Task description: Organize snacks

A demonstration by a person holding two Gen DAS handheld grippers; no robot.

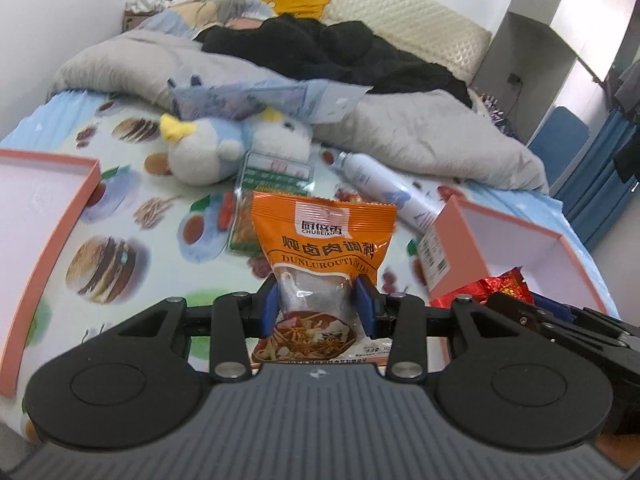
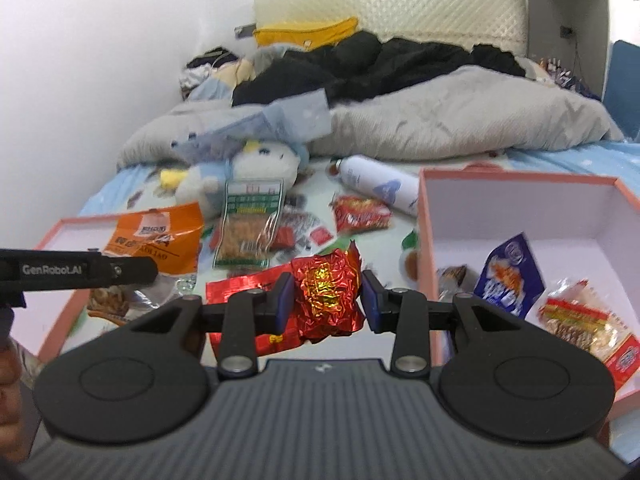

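My left gripper [image 1: 318,300] is shut on an orange seasoning packet [image 1: 322,248], held upright above the printed bed sheet. My right gripper [image 2: 327,298] is shut on a crumpled red foil snack [image 2: 326,294], lifted over the bed. The same orange packet [image 2: 154,236] shows in the right wrist view beside the left gripper's arm. A pink box [image 2: 516,184] on the right holds a blue packet [image 2: 510,276] and a red-and-clear snack bag [image 2: 584,316]. A pink lid or tray [image 1: 52,216] lies on the left.
Loose on the sheet lie a green-labelled clear snack bag [image 2: 250,224], a red noodle packet [image 2: 360,214] and a white spray bottle [image 2: 380,188]. A plush toy [image 1: 208,152] sits beyond them. A grey quilt [image 1: 420,136] and black clothes [image 1: 340,48] cover the far bed.
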